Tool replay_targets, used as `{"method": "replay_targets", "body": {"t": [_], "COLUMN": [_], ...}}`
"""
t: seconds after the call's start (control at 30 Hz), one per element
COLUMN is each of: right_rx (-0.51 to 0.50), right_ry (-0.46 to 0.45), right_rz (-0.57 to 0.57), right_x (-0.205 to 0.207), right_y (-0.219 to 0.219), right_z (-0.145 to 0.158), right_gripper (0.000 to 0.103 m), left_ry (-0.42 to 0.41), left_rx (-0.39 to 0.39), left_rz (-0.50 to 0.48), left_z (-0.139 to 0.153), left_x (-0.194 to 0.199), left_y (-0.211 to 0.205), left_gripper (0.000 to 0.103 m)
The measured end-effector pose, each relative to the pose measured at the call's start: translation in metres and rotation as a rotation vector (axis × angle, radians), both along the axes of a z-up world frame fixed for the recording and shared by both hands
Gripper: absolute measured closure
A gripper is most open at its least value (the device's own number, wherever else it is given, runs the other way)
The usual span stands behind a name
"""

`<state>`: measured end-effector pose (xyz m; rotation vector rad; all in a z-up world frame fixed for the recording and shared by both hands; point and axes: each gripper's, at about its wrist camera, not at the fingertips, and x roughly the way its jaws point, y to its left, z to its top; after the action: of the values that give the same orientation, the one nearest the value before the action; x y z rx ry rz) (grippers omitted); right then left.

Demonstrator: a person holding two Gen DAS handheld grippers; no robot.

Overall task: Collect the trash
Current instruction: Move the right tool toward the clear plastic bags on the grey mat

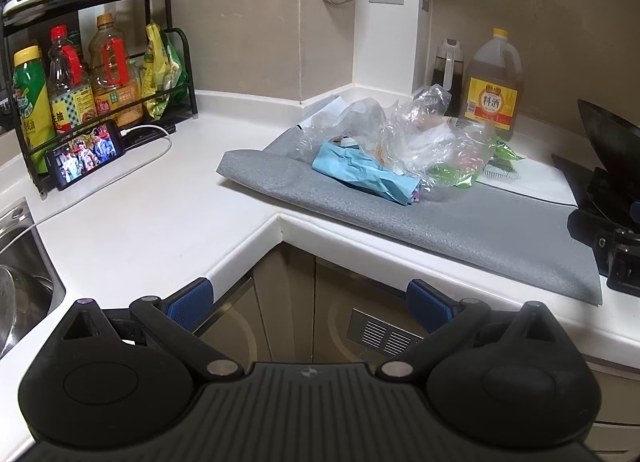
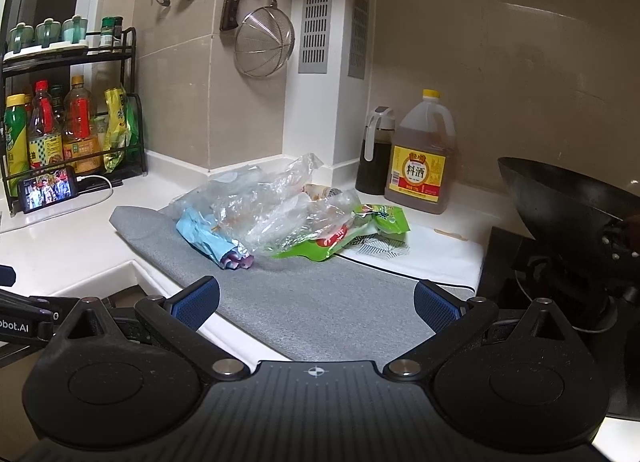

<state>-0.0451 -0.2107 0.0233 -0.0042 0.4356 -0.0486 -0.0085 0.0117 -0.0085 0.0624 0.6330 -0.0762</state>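
The white L-shaped countertop (image 2: 72,246) spreads ahead of both tools; on it, straight in front of the right gripper (image 2: 316,298), lies a grey textured mat (image 2: 320,302), its near edge passing between the spread blue pads; beyond the pads, toward the wall, sits the heap of trash: crumpled clear plastic bags (image 2: 276,202), a crushed light-blue paper wrapper (image 2: 204,238) on the heap's left side and a green snack packet (image 2: 360,226) on its right (all resting on the mat, touched by neither tool); the left gripper (image 1: 310,302) hangs over the counter's inner corner, jaws wide apart and empty, the heap well ahead and to its right; far right stands a black wok (image 2: 560,198); behind the heap, an amber cooking-wine jug with a yellow cap (image 2: 424,158).
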Motion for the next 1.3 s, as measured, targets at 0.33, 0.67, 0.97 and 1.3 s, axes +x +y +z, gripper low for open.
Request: {"method": "replay_targets", "body": {"t": [0.33,0.67,0.97,1.3], "right_rx": [0.021,0.038,0.053,0.152], "right_ry": [0.023,0.045,0.049,0.010], "right_rz": [0.009,0.010,-0.003,-0.028], "right_x": [0.007,0.015,0.027,0.057], "right_y": [-0.005,-0.010,-0.015,-0.035], "right_z": [-0.008,-0.016,-0.019,-0.011], "right_gripper": [0.000,0.000,0.000,0.000], "left_ry": [0.023,0.061,0.088,0.043], "left_rx": [0.021,0.036,0.036,-0.043], "left_rz": [-0.008,-0.017,-0.003,0.037], "left_z": [-0.005,-0.014,-0.019,0.000], "left_x": [0.009,0.018,0.030,0.056], "left_y": [-0.008,-0.013,-0.012,0.000], "left_gripper": [0.000,0.000,0.000,0.000]}}
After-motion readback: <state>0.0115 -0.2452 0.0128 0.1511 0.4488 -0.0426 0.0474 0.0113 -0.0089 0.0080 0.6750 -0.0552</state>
